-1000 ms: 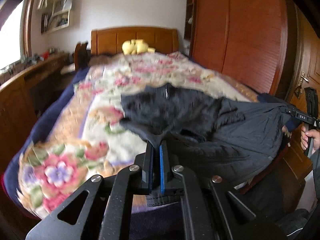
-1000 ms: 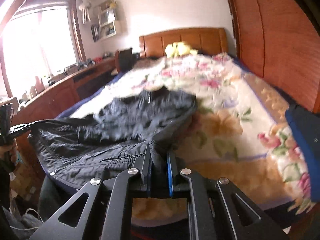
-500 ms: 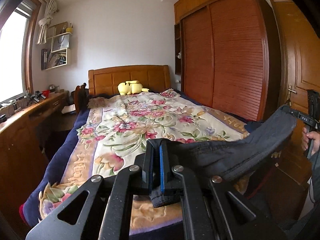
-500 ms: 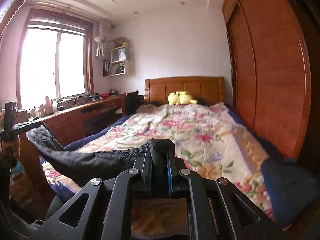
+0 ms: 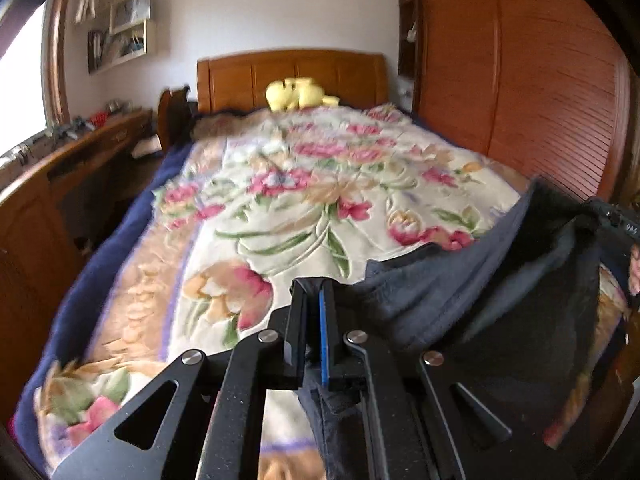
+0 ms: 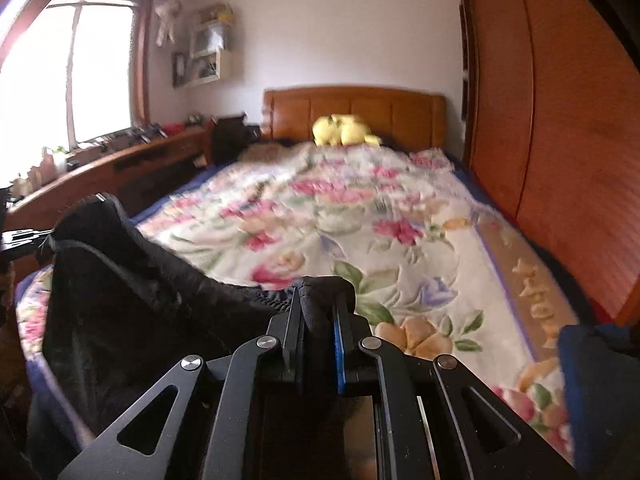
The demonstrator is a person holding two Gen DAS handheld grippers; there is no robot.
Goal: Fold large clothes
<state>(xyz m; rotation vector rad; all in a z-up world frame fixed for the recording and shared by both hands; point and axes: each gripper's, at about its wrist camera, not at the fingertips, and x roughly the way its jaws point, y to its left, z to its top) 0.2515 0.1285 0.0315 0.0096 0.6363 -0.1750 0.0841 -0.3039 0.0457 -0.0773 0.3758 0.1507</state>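
Note:
A large dark jacket (image 5: 500, 300) hangs stretched between my two grippers above the foot of the bed. My left gripper (image 5: 314, 292) is shut on one edge of it; the cloth runs off to the right toward the other gripper (image 5: 616, 220). In the right wrist view my right gripper (image 6: 320, 292) is shut on the other edge, and the jacket (image 6: 120, 304) sags to the left toward the left gripper (image 6: 20, 238). The lower part of the jacket hangs out of sight.
The bed with a floral blanket (image 5: 312, 184) lies ahead, with a yellow plush toy (image 5: 296, 94) at the wooden headboard. A wooden desk (image 6: 120, 164) runs along the left. A wooden wardrobe (image 5: 520, 80) stands on the right.
The jacket was lifted off the bed and held taut at mid-height, then lowered with both views tilting down toward the blanket. Both grippers stay shut on it.

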